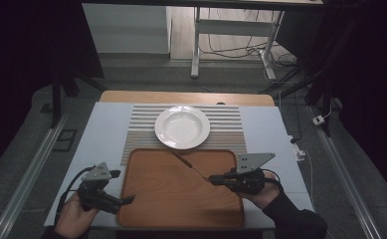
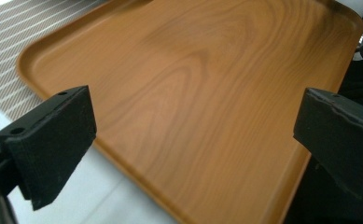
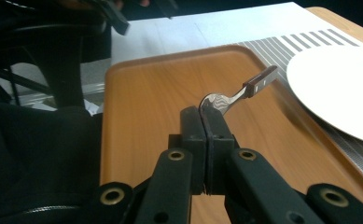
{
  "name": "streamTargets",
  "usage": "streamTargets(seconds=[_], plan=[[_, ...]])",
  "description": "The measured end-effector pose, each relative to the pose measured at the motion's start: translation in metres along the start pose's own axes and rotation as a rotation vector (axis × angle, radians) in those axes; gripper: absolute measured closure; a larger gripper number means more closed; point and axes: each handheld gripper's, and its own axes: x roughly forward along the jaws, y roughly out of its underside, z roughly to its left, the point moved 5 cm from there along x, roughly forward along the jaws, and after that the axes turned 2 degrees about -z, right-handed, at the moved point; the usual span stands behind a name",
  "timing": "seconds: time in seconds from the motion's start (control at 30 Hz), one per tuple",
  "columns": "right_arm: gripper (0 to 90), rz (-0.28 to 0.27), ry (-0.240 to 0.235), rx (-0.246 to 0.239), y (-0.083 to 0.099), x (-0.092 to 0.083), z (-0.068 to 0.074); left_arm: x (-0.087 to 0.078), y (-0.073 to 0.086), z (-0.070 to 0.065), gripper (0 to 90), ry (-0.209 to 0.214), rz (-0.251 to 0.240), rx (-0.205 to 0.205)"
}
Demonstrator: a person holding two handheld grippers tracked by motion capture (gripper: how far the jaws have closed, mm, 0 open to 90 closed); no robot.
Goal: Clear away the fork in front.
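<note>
My left gripper has its two black jaws spread wide with nothing between them. Ahead of them and below lies the wooden tray, its near rim passing under my left jaw. Beyond the tray's far-left corner is the striped placemat.
</note>
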Motion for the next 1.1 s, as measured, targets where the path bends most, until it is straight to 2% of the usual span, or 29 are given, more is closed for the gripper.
streamTargets(seconds=[0.13, 0.37, 0.43, 0.53, 0.57, 0.6, 0.7, 0.73, 0.87, 0.93, 1.1], plan=[[89.6, -0.007, -0.020, -0.002, 0.000, 0.001, 0.006, 0.012, -0.011, 0.000, 0.0, 0.013, 0.005, 0.050], [89.5, -0.014, -0.063, -0.014, -0.001, 0.002, 0.016, 0.034, -0.030, -0.003, 0.0, 0.059, 0.043, 0.122], [89.6, -0.019, -0.092, -0.014, -0.002, 0.003, 0.020, 0.040, -0.034, -0.004, 0.0, 0.067, 0.053, 0.145], [89.6, -0.025, -0.111, -0.016, -0.003, 0.004, 0.023, 0.049, -0.040, -0.006, 0.0, 0.070, 0.065, 0.188], [89.6, -0.029, -0.135, -0.019, -0.004, 0.005, 0.026, 0.052, -0.042, -0.007, 0.0, 0.072, 0.066, 0.201], [89.6, -0.029, -0.135, -0.019, -0.004, 0.005, 0.026, 0.054, -0.044, -0.008, 0.0, 0.075, 0.067, 0.216], [89.6, -0.029, -0.177, -0.027, -0.005, 0.007, 0.031, 0.061, -0.048, -0.010, 0.0, 0.102, 0.082, 0.251], [89.6, -0.029, -0.177, -0.027, -0.005, 0.007, 0.031, 0.063, -0.050, -0.012, 0.0, 0.117, 0.084, 0.261], [89.6, -0.025, -0.220, -0.038, -0.005, 0.009, 0.036, 0.071, -0.053, -0.018, 0.0, 0.136, 0.120, 0.352], [89.6, -0.017, -0.255, -0.049, -0.005, 0.011, 0.040, 0.075, -0.054, -0.022, 0.1, 0.148, 0.129, 0.385], [89.6, -0.012, -0.288, -0.067, -0.006, 0.013, 0.045, 0.081, -0.056, -0.029, 5.0, 0.163, 0.149, 0.467]])
